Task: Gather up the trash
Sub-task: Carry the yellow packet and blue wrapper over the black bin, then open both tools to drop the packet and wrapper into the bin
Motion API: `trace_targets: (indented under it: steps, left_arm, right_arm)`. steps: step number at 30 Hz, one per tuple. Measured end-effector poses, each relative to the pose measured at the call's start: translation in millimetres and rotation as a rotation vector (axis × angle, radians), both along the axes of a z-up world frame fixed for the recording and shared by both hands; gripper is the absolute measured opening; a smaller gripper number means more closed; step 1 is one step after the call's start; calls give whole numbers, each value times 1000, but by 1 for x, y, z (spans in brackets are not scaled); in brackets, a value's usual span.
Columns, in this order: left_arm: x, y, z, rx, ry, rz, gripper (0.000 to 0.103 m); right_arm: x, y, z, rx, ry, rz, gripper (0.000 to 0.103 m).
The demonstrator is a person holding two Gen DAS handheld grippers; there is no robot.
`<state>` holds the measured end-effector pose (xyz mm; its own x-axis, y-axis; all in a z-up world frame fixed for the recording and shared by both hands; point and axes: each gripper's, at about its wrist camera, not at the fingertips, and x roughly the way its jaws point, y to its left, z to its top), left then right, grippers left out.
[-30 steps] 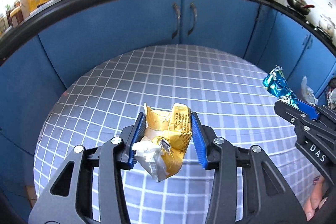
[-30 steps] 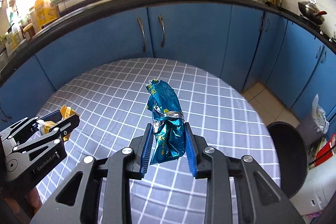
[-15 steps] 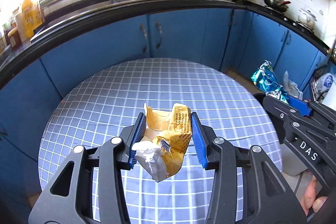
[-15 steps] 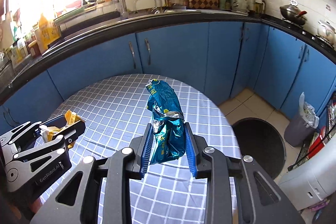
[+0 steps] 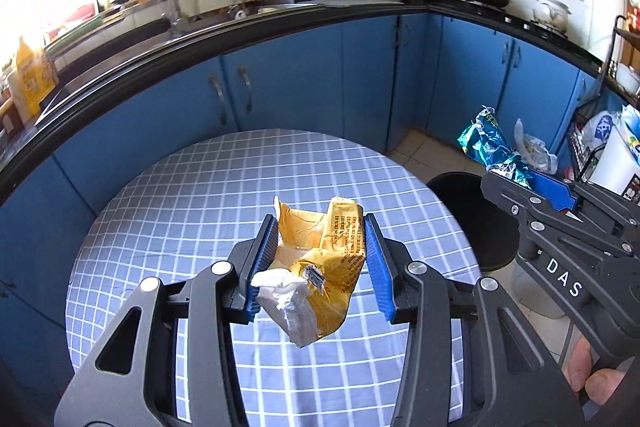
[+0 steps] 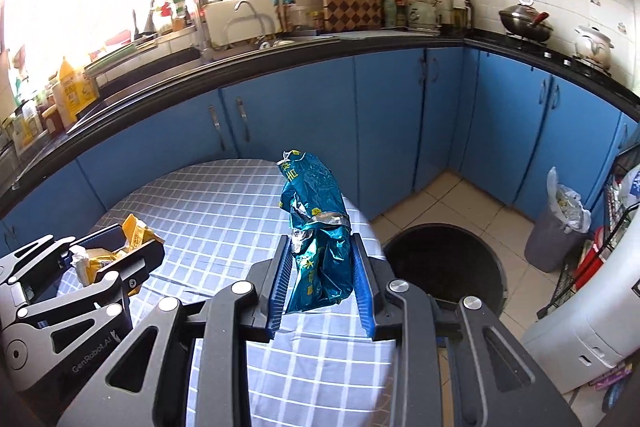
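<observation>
Both grippers have swung off the checked table toward the round black bin [image 6: 444,267] ahead of the fingers, the left gripper [image 5: 318,265] clamping a crumpled yellow wrapper [image 5: 324,267] and the right gripper [image 6: 322,283] a teal foil bag [image 6: 316,239], so dropping looks next.

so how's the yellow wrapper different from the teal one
The yellow wrapper, in the left gripper, is matte with a white lining showing and lies crumpled wide. The teal wrapper, in the right gripper, is shiny foil with silver inside and stands tall and narrow above its pads. Both are empty, crumpled snack packets, each pinched between blue pads and held in the air above the checked table.
</observation>
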<state>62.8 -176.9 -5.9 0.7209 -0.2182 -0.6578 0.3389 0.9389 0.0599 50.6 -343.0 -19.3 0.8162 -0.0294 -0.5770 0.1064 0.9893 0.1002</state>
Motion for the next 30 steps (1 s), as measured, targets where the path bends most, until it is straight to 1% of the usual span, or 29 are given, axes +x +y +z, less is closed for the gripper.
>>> trace_targets:
  steps: [7,10,18,26,28,29,30]
  left_arm:
    - [12,-46,-2,21,5,-47,44]
    - [23,-66,-6,26,12,-67,44]
    - [52,-117,-18,44,28,-107,44]
    - [78,-140,-30,40,46,-110,44]
    - [84,-144,-32,42,51,-110,44]
    - [86,-146,-33,43,52,-110,44]
    - [88,-147,-35,43,54,-111,44]
  right_arm:
    - [5,-43,-10,11,8,-65,29]
    - [10,-63,-16,19,18,-93,29]
    - [36,-116,-35,44,49,-155,31]
    - [65,-150,-55,82,83,-181,31]
    - [70,-154,-61,96,94,-185,34]
    - [71,-156,-63,97,94,-189,40]
    - [72,-158,-64,88,87,-198,54]
